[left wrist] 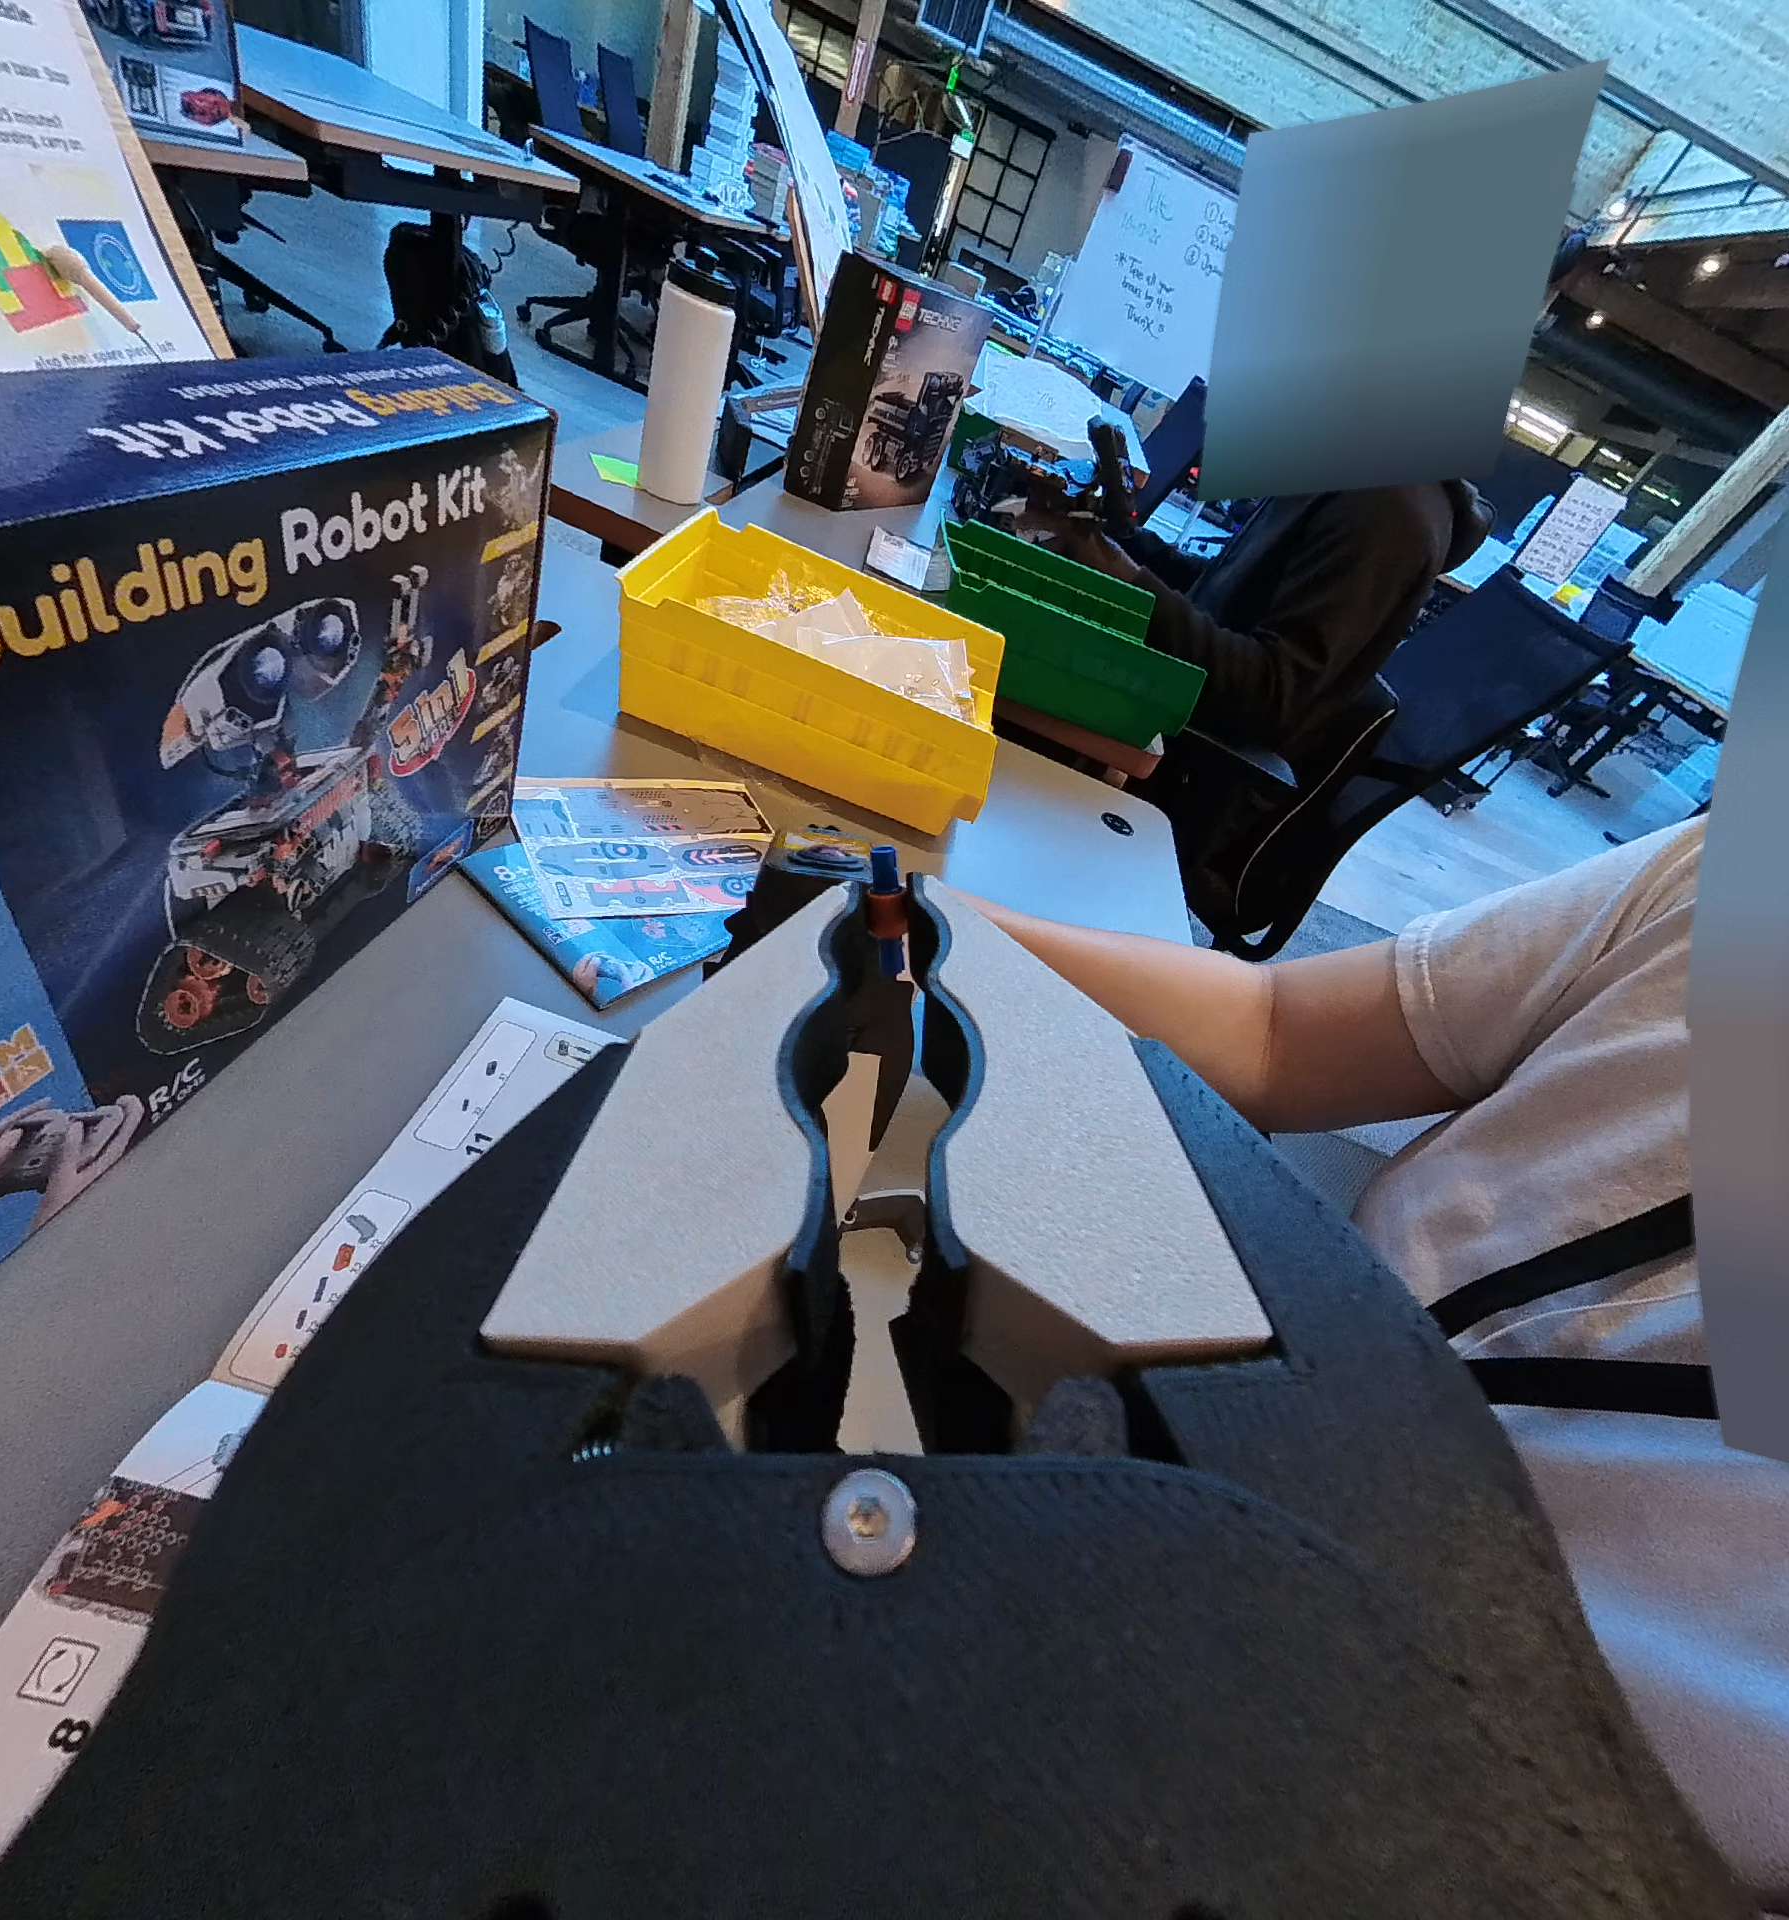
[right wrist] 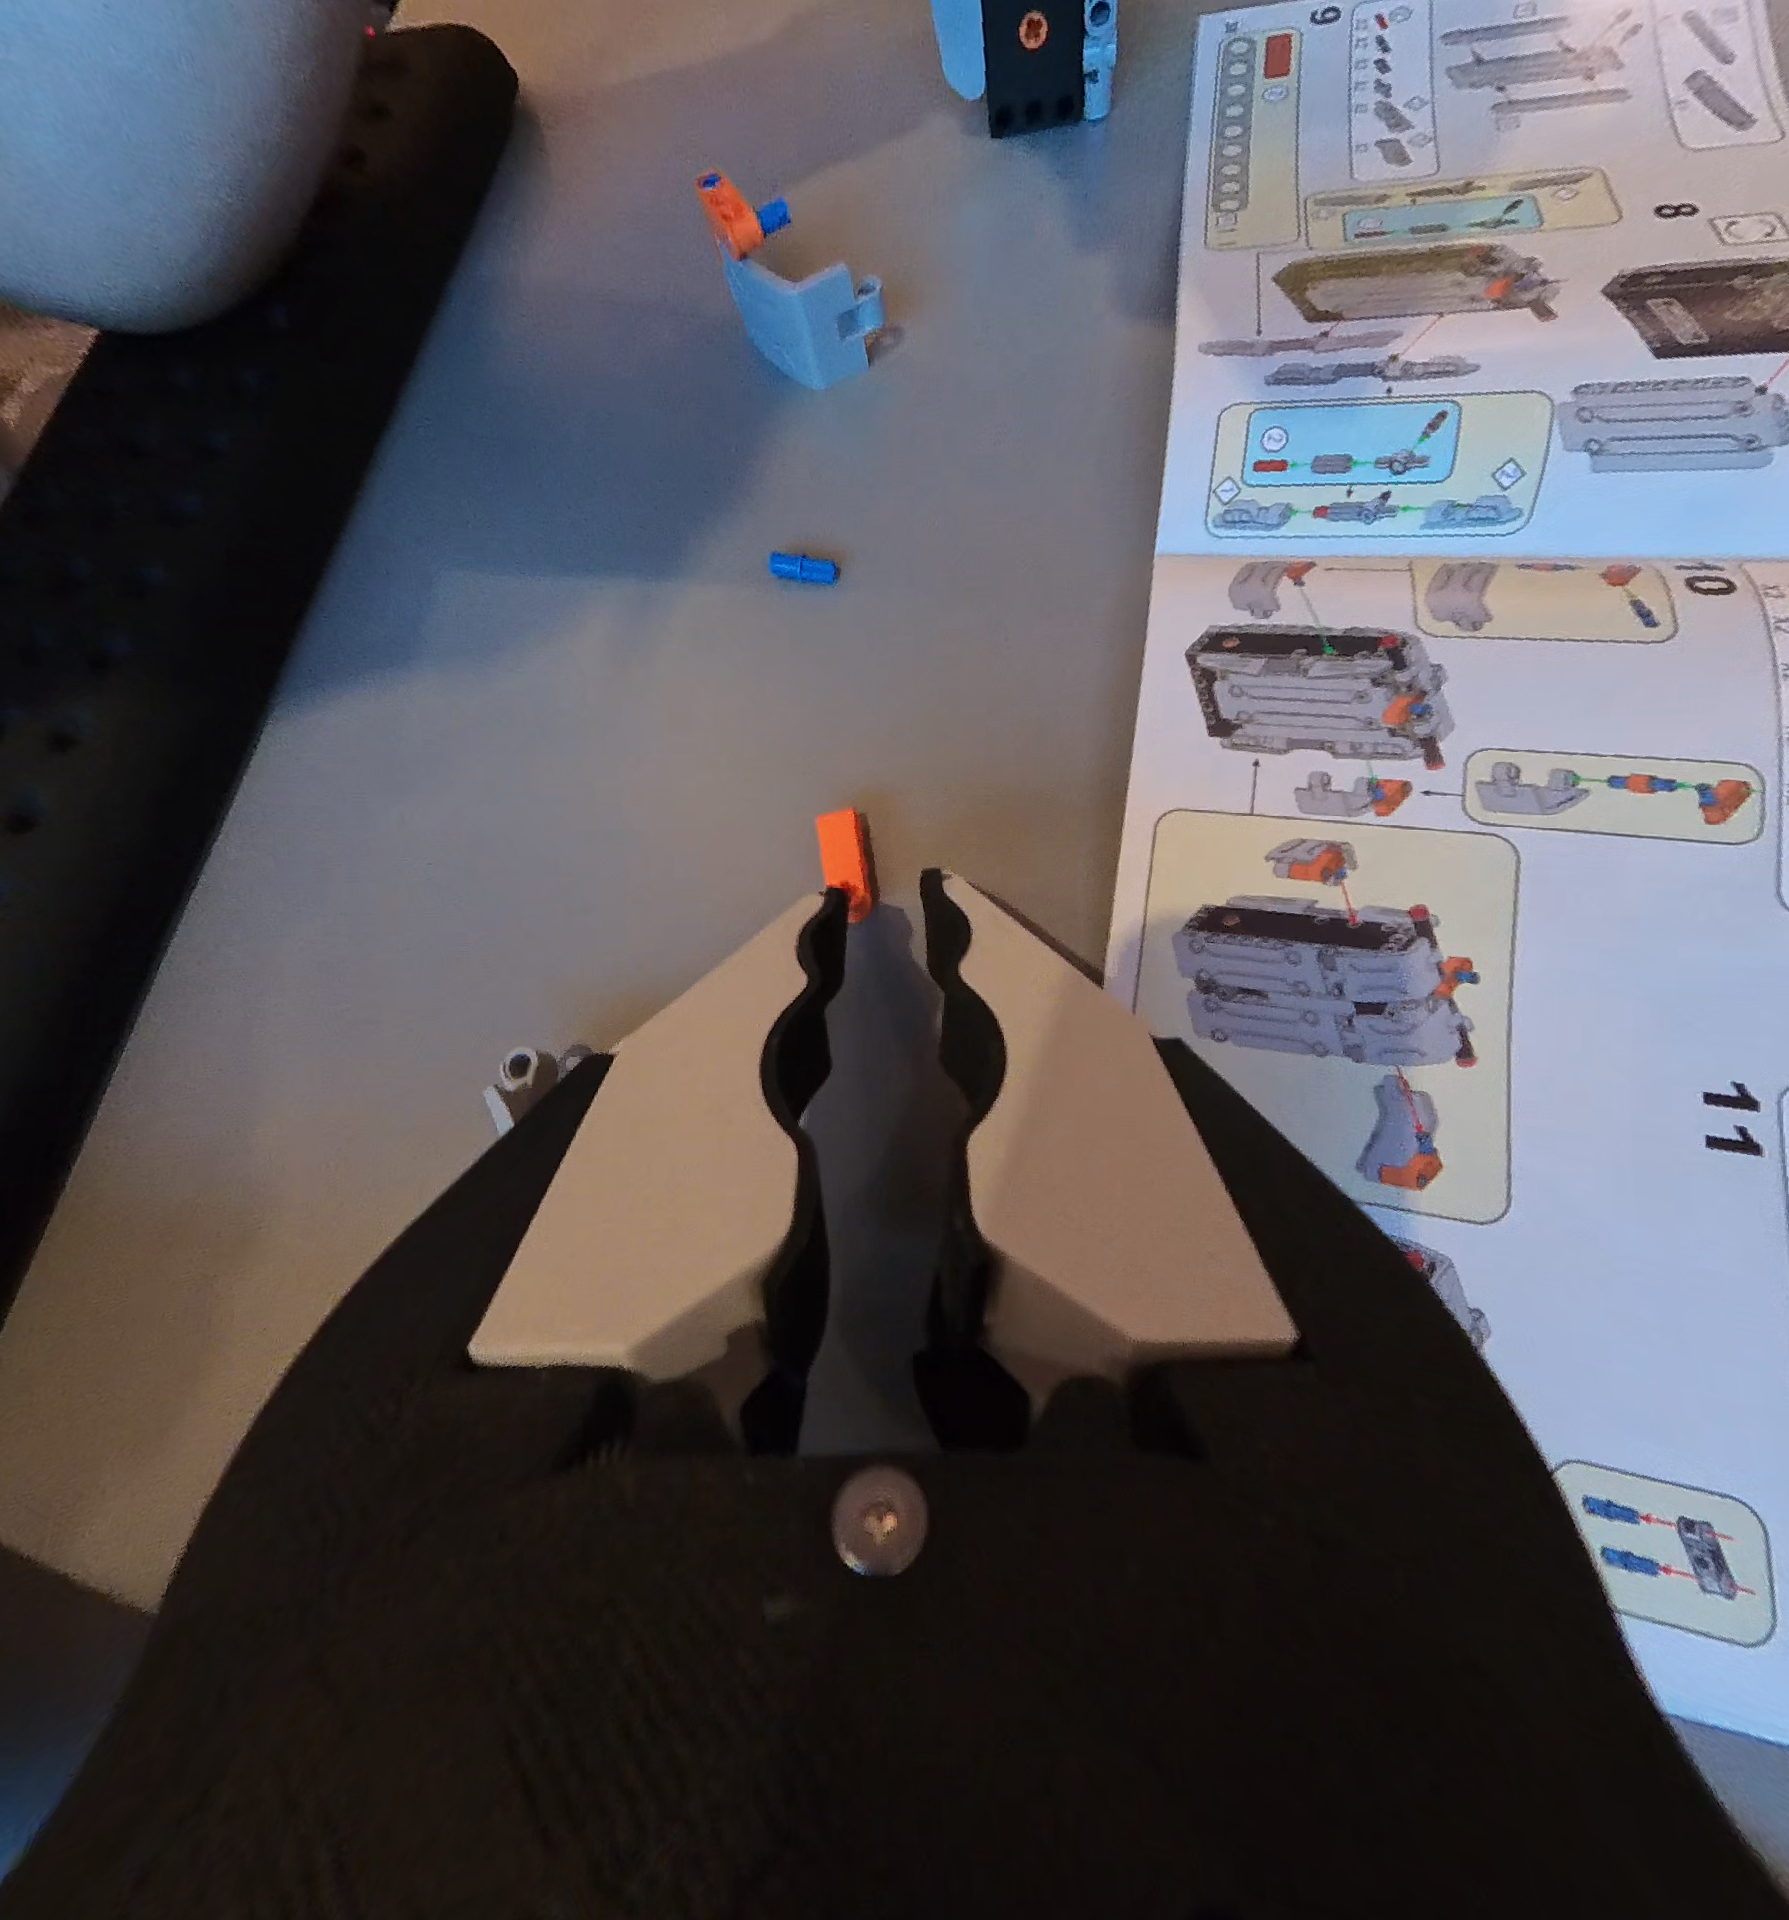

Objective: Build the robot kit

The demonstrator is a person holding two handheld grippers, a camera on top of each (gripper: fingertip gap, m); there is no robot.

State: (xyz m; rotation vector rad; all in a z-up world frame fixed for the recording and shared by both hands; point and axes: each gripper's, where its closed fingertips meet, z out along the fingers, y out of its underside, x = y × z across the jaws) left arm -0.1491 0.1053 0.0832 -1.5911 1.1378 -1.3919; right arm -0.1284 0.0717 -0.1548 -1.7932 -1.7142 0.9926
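Observation:
My left gripper [left wrist: 882,902] is shut on a small blue pin with an orange collar [left wrist: 884,918], held above the grey table [left wrist: 142,1299]. My right gripper [right wrist: 882,894] is open, low over the table. A small orange connector [right wrist: 841,847] lies just past its left fingertip, touching it or nearly so. Farther ahead lie a loose blue pin [right wrist: 803,567] and a grey bracket [right wrist: 807,317] with an orange connector and blue pin [right wrist: 734,213] on top. A black and grey block [right wrist: 1041,62] stands at the far edge.
An open instruction booklet [right wrist: 1596,935] lies right of my right gripper, and a black studded mat [right wrist: 142,520] to the left. A robot kit box [left wrist: 225,675], yellow bin [left wrist: 807,665], green bin [left wrist: 1066,634] and sticker sheets [left wrist: 641,862] sit ahead. A person's arm [left wrist: 1181,997] reaches in. About 25 centimeters separates my left fingertips from my right. Measured from the fingertips, the grey bracket [right wrist: 807,317] is 15 centimeters or so from the right gripper and 25 centimeters from the left.

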